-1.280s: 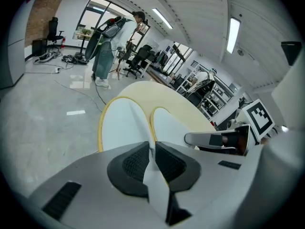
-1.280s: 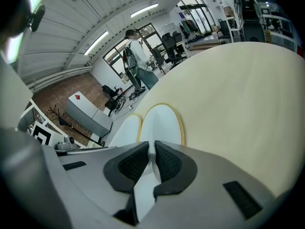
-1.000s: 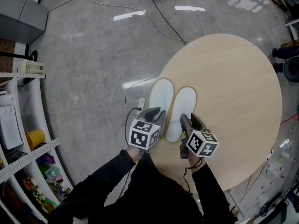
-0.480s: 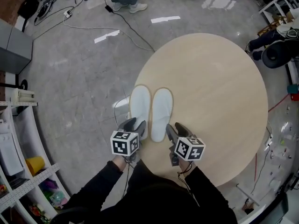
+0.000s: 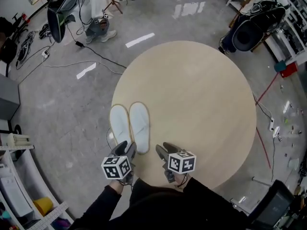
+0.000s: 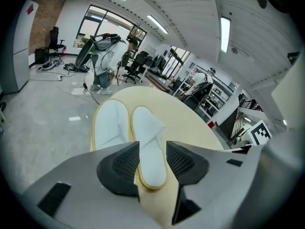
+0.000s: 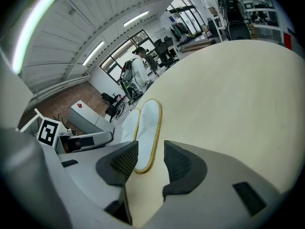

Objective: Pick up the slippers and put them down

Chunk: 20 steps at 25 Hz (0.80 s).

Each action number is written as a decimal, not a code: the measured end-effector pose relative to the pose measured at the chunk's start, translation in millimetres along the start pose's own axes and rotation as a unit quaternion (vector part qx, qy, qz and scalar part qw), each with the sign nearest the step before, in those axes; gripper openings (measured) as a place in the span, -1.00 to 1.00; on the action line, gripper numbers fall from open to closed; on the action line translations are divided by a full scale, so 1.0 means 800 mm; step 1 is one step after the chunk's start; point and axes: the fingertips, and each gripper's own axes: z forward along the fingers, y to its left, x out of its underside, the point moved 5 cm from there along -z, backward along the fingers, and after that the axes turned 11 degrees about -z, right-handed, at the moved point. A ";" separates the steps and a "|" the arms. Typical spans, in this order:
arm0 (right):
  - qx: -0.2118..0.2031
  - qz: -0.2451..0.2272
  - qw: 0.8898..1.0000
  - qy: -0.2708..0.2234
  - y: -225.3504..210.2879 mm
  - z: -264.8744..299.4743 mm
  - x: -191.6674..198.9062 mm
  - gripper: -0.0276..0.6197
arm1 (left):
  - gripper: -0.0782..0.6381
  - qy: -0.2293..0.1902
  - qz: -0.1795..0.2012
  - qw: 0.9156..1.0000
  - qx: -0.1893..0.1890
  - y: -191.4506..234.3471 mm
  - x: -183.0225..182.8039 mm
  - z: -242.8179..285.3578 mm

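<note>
Two white slippers with yellow rims lie side by side, soles down, near the left edge of the round wooden table (image 5: 192, 95): the left slipper (image 5: 119, 124) and the right slipper (image 5: 139, 120). My left gripper (image 5: 126, 150) hovers just behind their heels, open, touching neither. In the left gripper view the right slipper's (image 6: 147, 137) heel shows beyond the gap of the open left gripper (image 6: 152, 161), with the left slipper (image 6: 110, 125) beside it. My right gripper (image 5: 162, 152) is open and holds nothing, to the right of the slippers; in its own view the right gripper (image 7: 150, 163) faces the right slipper (image 7: 147, 128).
A person (image 5: 98, 18) stands on the grey floor beyond the table, among cables (image 5: 91, 56). A black bag on a chair (image 5: 249, 32) and a red box (image 5: 289, 69) are at the far right. Shelves (image 5: 12, 176) run along the left.
Both grippers have drawn back from the slippers' heels toward the table's near edge. The slippers lie still, side by side. The head view has swung to take in the whole table.
</note>
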 end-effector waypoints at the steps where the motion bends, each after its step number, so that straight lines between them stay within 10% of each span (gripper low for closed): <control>1: -0.001 0.005 1.000 -0.004 -0.002 -0.008 0.003 -0.37 | -0.27 0.004 -0.002 1.000 0.005 -0.007 0.004 -0.003; 6: -0.019 0.008 0.999 -0.029 -0.011 -0.048 -0.003 -0.48 | -0.27 0.032 -0.028 0.999 0.032 -0.059 0.029 -0.007; 20: -0.031 0.025 0.988 -0.152 -0.096 -0.209 0.016 -0.84 | -0.28 0.110 0.052 0.989 0.079 -0.254 0.168 0.010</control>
